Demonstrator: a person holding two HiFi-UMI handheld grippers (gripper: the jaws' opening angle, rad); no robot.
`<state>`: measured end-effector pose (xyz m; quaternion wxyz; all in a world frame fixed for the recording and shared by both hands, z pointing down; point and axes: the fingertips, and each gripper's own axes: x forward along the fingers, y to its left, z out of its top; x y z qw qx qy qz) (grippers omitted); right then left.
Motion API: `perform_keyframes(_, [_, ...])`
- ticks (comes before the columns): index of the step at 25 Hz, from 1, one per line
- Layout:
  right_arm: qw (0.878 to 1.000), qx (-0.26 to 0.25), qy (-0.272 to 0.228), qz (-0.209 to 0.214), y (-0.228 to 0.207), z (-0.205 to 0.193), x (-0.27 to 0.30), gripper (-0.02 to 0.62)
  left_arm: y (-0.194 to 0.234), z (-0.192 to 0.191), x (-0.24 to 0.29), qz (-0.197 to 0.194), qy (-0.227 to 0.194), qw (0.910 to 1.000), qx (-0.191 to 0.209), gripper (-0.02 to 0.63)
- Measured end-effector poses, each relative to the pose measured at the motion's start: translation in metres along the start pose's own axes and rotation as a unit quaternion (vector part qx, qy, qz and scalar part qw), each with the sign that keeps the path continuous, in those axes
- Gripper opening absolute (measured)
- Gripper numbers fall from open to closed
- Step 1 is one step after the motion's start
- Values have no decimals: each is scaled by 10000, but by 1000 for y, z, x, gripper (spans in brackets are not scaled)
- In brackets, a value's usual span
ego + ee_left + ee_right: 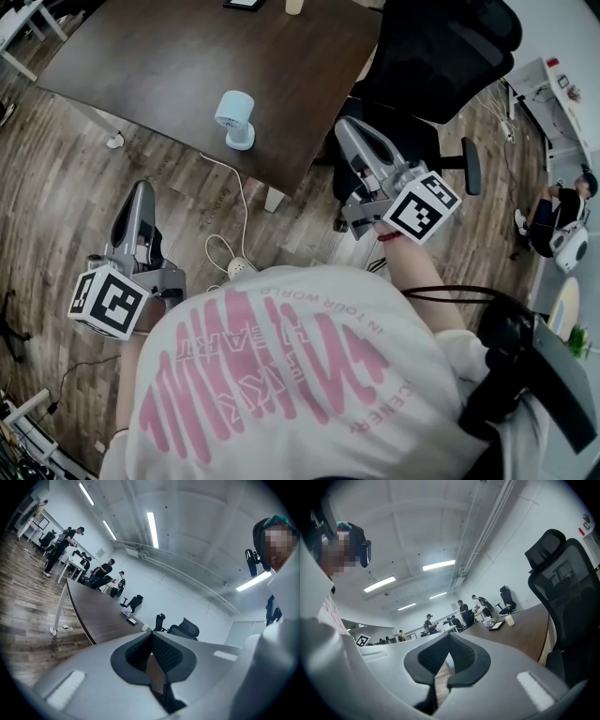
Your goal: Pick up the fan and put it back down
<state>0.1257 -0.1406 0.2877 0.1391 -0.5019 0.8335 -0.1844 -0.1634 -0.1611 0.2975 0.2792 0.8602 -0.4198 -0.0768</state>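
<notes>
Head view. Dark brown table (187, 56) on a wood-plank floor (56, 169). The pale blue fan (234, 119) stands upright on the table, close to its near edge and not far from the corner. A white cable (246, 202) drops over that edge to a power strip (240, 268) on the floor. A black office chair (441, 56) sits at the table's right corner. The left gripper (142, 186) and right gripper (345, 124) are both held off the table, well apart from the fan, the right one just beside the chair. The shirt (281, 375) has pink print, seen upside down; "IN YOUR WORLD" is legible.

Left gripper view. Claw (151, 635) pressed together, pad on pad. The table's long edge runs away to the left with open floor beside it. People (58, 550) stand at far desks, under strip lights (152, 524).

Right gripper view. Claw (449, 638) pressed together. The chair back fills the right side. A cup (509, 619) stands at the table's far end. A square marker (362, 640) shows at left.
</notes>
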Motion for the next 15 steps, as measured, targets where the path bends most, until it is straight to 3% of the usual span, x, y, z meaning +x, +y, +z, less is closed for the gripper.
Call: perform_keyframes(15, [9999, 42, 23, 108, 26, -11, -12, 3, -3, 3, -32, 44, -151, 9999, 29, 17])
